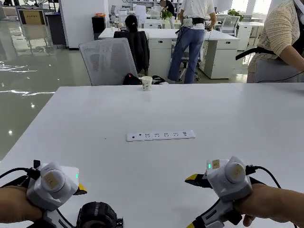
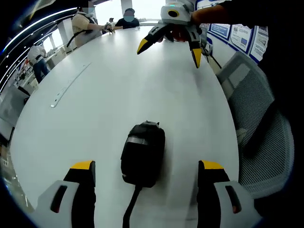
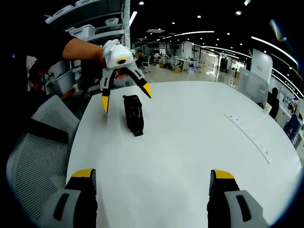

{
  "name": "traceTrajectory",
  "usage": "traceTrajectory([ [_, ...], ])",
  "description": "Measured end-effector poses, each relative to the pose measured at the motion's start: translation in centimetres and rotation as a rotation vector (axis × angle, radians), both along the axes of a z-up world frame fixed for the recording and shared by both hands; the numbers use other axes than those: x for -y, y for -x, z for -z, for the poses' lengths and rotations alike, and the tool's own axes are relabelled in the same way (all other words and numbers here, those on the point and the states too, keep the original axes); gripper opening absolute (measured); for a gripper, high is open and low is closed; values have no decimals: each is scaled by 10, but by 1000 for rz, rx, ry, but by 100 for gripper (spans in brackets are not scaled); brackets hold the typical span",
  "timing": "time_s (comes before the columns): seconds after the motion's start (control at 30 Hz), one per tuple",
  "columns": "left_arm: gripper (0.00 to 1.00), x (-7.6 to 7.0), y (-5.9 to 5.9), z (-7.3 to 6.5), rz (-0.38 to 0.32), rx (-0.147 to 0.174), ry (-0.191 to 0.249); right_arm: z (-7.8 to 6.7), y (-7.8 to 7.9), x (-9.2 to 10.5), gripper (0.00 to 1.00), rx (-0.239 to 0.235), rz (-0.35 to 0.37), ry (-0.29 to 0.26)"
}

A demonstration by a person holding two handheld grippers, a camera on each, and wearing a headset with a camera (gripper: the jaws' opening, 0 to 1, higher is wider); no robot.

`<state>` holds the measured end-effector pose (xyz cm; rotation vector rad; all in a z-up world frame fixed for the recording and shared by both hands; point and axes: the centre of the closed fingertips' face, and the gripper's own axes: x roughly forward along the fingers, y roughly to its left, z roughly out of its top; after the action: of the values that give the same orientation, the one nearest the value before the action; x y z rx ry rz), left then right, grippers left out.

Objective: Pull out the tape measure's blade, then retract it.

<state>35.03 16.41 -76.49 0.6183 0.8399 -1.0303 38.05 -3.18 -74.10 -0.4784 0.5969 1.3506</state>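
Plainly, the left gripper [image 2: 147,165] has its two yellow-tipped jaws spread wide, one on each side of the tape measure [image 2: 142,154]. Bare table shows between each tip and the case, so it pinches nothing. The tape measure is a black case lying flat on the white table [image 1: 228,114], close to the near edge and toward the near left corner. A dark strap [image 2: 130,209] runs from its end back toward the left gripper view's camera (whether the strap touches the gripper cannot be told). In the head view the case sits just right of the left gripper's white body, which the left hand [image 1: 14,204] grasps. The right gripper [image 1: 191,202], held in the right hand [image 1: 270,204], is over the near edge toward the near right corner, well apart from the tape measure. Its jaws are likewise spread and hold nothing, and they point across toward the left gripper. Out past both, a white power strip [image 1: 160,135] lies flat around the middle of the table, roughly parallel to the near edge. A paper cup [image 1: 147,83] stands upright at the far edge, and a grey mesh chair [image 1: 109,59] stands behind that edge. By the far right corner is a person in a knitted top [image 1: 280,38], and other people are at desks beyond.
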Motion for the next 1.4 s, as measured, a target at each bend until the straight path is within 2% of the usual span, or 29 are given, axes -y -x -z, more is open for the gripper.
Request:
traceTrajectory([
  [0.1,80,1,-2,4,7,5,-19,0,-1,-6,99,-4,-4,-3],
  [0.2,78,5,-2,5,10,2,-18,1,-3,-13,99,-4,-14,0],
  [0.23,77,6,-3,5,13,7,-19,2,-3,-15,99,-3,-16,1],
  [0.27,76,6,-7,3,15,33,-24,2,-3,-17,99,-2,-19,1],
  [0.3,75,8,-7,2,20,38,-23,2,-3,-19,99,0,-23,1],
  [0.4,73,12,-5,2,33,23,-10,5,-3,-25,99,3,-33,8],
  [0.5,67,12,-4,6,79,32,-37,8,-2,-32,99,-3,-44,8],
  [0.63,61,15,-4,6,90,34,-33,12,2,-41,99,-6,-66,19],
  [0.77,50,17,-6,5,100,37,-26,14,3,-49,99,-15,-79,21],
  [0.87,49,21,-7,5,95,31,-13,14,2,-57,99,-25,-82,15],
  [1.03,43,25,-5,8,119,15,-18,12,0,-68,99,-34,-82,0],
  [1.1,37,24,-6,9,122,26,-35,13,0,-71,99,-36,-84,3],
  [1.13,33,23,-11,8,107,39,-38,13,0,-73,99,-34,-90,4],
  [1.17,33,24,-10,8,104,17,-26,13,1,-75,99,-33,-94,4],
  [1.27,32,23,-9,9,104,21,-38,14,3,-80,99,-33,-106,2],
  [1.4,32,22,-9,11,108,8,-72,19,4,-85,99,-28,-123,15],
])
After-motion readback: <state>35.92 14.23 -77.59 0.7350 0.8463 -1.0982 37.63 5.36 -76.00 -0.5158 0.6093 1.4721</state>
